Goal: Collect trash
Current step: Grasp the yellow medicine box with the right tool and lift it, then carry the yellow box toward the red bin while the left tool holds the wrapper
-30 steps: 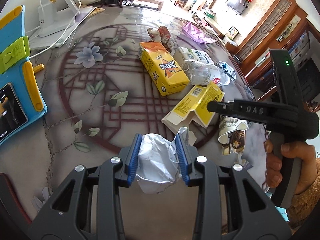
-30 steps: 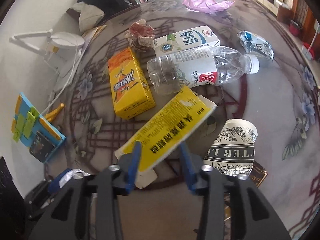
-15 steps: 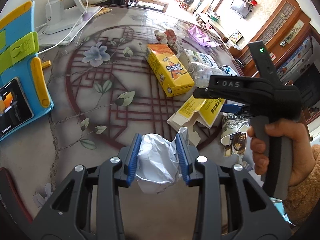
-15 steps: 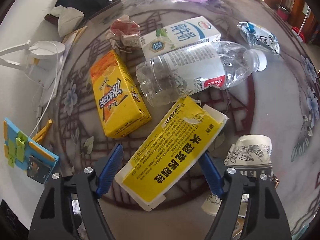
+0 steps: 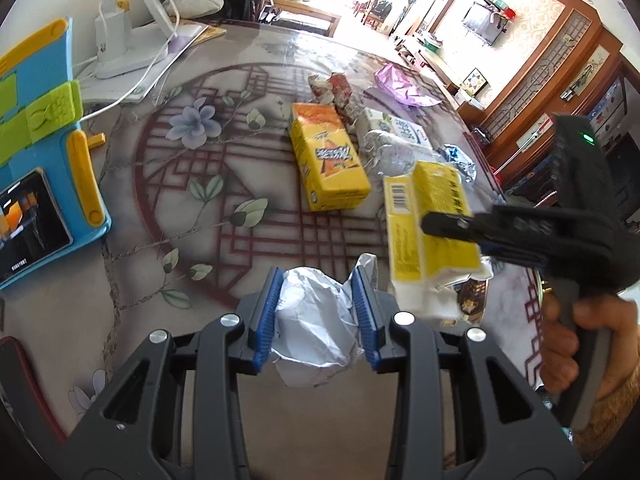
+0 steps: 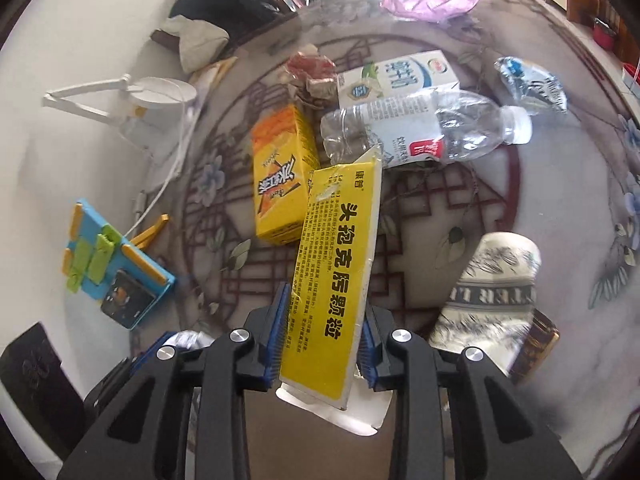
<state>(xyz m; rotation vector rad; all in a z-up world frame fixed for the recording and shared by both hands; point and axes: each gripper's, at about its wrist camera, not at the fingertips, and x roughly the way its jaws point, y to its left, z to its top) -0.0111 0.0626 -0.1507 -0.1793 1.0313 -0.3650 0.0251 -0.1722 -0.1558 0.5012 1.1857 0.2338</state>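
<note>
My left gripper is shut on a crumpled white paper ball held above the table. My right gripper is shut on a flat yellow medicine box and holds it lifted off the table; the box also shows in the left wrist view, to the right of the left gripper. More trash lies on the table: a yellow drink carton, a clear plastic bottle, a white milk carton, a paper cup, a crumpled red wrapper and a purple bag.
A blue phone stand with a phone stands at the left of the table. A white desk lamp with its cable is at the back left. A blue-silver wrapper lies at the right. A dark box lies under the cup.
My right gripper closed on the yellow medicine box and lifted it off the table, tilting it upright. My left gripper kept its hold on the paper ball.
</note>
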